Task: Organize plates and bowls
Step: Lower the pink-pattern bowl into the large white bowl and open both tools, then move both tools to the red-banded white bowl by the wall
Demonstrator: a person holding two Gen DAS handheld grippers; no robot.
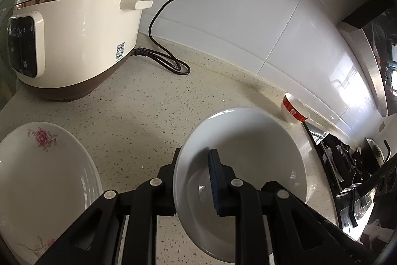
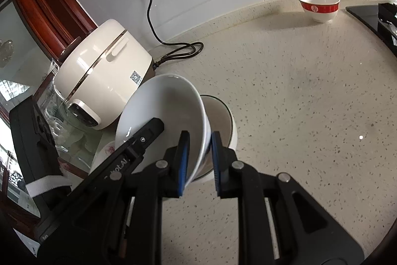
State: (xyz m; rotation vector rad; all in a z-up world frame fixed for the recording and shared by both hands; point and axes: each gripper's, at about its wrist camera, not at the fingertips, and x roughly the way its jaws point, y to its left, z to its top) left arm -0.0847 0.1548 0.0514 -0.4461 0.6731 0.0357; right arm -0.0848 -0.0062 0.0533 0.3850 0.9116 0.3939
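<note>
Fingers of left gripper [image 1: 192,186] pinch the white bowl [image 1: 248,140] rim, holding it tilted off the counter [image 1: 148,121], prob. for stacking. Right gripper [image 2: 199,164] straddles the same rim, pads apart w/ a gap, not clamped. Only right view shows a black-rimmed bowl [image 2: 223,121] beneath; only left view shows the floral plate [image 1: 42,165] well. Red bowl [image 2: 318,5] sits far off.

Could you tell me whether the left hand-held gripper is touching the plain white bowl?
Touching. The left wrist view shows the left hand-held gripper clamped on the white bowl's rim, its blue-padded finger inside and the other outside.
</note>
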